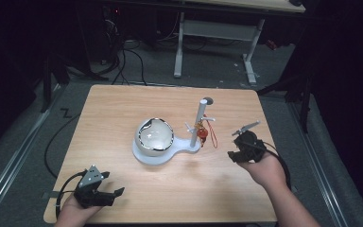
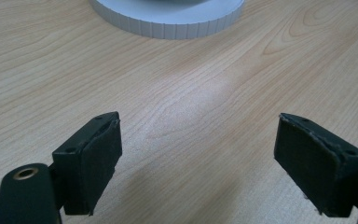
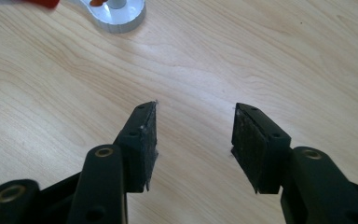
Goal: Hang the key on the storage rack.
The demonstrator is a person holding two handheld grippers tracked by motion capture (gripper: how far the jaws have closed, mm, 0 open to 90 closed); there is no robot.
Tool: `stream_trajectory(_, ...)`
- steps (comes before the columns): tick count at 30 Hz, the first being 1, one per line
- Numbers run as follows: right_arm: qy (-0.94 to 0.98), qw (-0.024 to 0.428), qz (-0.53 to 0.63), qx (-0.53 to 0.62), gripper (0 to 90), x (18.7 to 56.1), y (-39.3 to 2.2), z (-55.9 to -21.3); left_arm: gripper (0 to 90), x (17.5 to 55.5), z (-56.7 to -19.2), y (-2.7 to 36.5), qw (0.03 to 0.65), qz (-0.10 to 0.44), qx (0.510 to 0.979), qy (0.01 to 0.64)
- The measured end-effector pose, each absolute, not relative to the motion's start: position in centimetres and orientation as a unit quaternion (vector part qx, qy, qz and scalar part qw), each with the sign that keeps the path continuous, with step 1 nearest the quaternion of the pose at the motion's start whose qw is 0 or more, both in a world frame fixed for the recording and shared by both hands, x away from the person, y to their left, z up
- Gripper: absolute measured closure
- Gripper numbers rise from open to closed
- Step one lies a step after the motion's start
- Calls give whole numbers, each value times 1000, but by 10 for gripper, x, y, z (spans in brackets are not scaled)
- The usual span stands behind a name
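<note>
Flanking white stand (image 1: pixel 170 153): both tools, parted, empty.

We find no readable text, label, brand, number or sign: none on the wooden table (image 1: pixel 123 109), the white stand (image 1: pixel 151 156), or the black gripper parts seen close up.

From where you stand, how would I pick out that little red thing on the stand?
Start at the wooden table and find the white stand at its middle, which carries a glossy white bowl. To the bowl's right a grey upright post rises from the stand's small foot. The red charm hangs on that post by a red cord, the one brightly coloured item among white and grey parts.
</note>
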State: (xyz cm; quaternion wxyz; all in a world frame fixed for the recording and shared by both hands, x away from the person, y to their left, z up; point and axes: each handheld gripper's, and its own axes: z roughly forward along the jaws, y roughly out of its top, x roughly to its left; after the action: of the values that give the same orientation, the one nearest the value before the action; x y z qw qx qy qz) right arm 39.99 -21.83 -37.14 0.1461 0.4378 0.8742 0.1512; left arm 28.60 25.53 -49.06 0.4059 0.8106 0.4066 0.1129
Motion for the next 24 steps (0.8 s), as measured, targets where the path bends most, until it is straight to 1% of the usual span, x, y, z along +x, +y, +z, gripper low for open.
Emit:
stream_trajectory(2, 868, 157, 168, 440, 459, 388, -221, -380, 158, 286, -491, 255, 406, 113, 811, 407)
stream_trajectory(4, 859, 169, 193, 444, 454, 371, -225, -390, 158, 286, -491, 255, 406, 113, 811, 406)
stream_trajectory(7, 844, 168, 229, 455, 445, 350, -232, -407, 158, 287, -491, 256, 407, 112, 810, 407)
stream_trajectory(9, 836, 177, 241, 461, 434, 339, -237, -417, 158, 287, -491, 255, 408, 113, 809, 407)
stream_trajectory(11, 818, 202, 265, 469, 431, 325, -244, -428, 158, 287, -490, 255, 409, 113, 809, 407)
stream_trajectory(13, 800, 237, 287, 471, 435, 309, -253, -443, 157, 287, -489, 255, 412, 119, 808, 404)
stream_trajectory(15, 808, 210, 281, 474, 336, 310, -255, -447, 157, 287, -487, 255, 424, 125, 802, 402)
stream_trajectory(17, 805, 222, 300, 462, 319, 312, -257, -447, 158, 286, -486, 255, 432, 128, 797, 403)
stream_trajectory(18, 804, 221, 306, 460, 291, 314, -257, -449, 158, 287, -486, 255, 431, 128, 797, 403)
stream_trajectory(21, 798, 220, 323, 458, 290, 320, -256, -450, 157, 287, -490, 254, 422, 123, 803, 403)
stream_trajectory(24, 794, 235, 327, 456, 306, 321, -256, -449, 158, 287, -492, 253, 418, 122, 805, 403)
